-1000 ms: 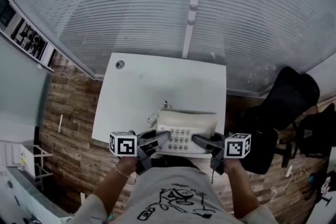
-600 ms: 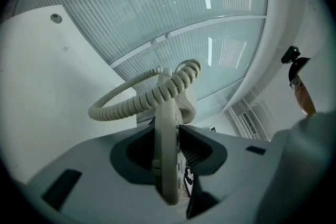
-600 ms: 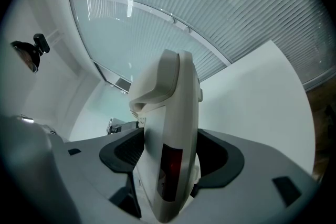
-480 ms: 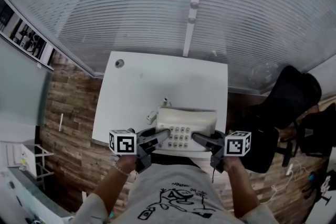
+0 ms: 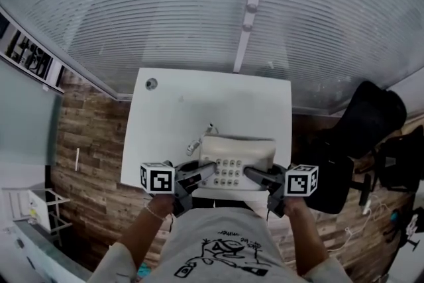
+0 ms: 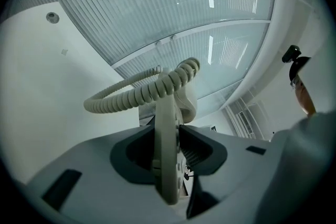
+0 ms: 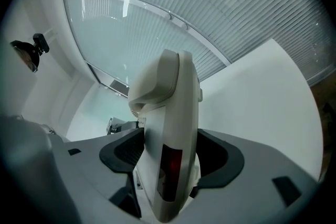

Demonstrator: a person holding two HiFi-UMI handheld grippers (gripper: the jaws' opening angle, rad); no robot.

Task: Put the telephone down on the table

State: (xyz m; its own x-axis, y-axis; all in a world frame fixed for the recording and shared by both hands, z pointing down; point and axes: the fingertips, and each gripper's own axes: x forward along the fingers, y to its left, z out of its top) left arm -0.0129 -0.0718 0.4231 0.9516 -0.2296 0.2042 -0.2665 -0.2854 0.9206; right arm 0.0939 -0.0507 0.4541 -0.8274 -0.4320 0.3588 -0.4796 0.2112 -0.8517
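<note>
A wall of pale slatted blinds [image 5: 165, 10] is seen across the far side of the room, and a floor of brown wooden boards [image 5: 86, 142] is laid below it. A white table [image 5: 172, 109] is set against the blinds, with a black chair [image 5: 368, 122] just beside its right edge. A beige telephone [image 5: 237, 154] with a keypad is held over the near part of the table, close to its front edge; whether its underside touches the tabletop cannot be told. The telephone's left edge is pinched between the jaws of the left gripper [image 5: 209, 170], and its right edge is clamped between the jaws of the right gripper [image 5: 249, 173], the dark pads being pressed against the casing on both sides. A coiled cord [image 6: 142, 94] is looped from the telephone's left side over the tabletop. A small round hole [image 5: 152, 83] is seen near the table's far left corner.
</note>
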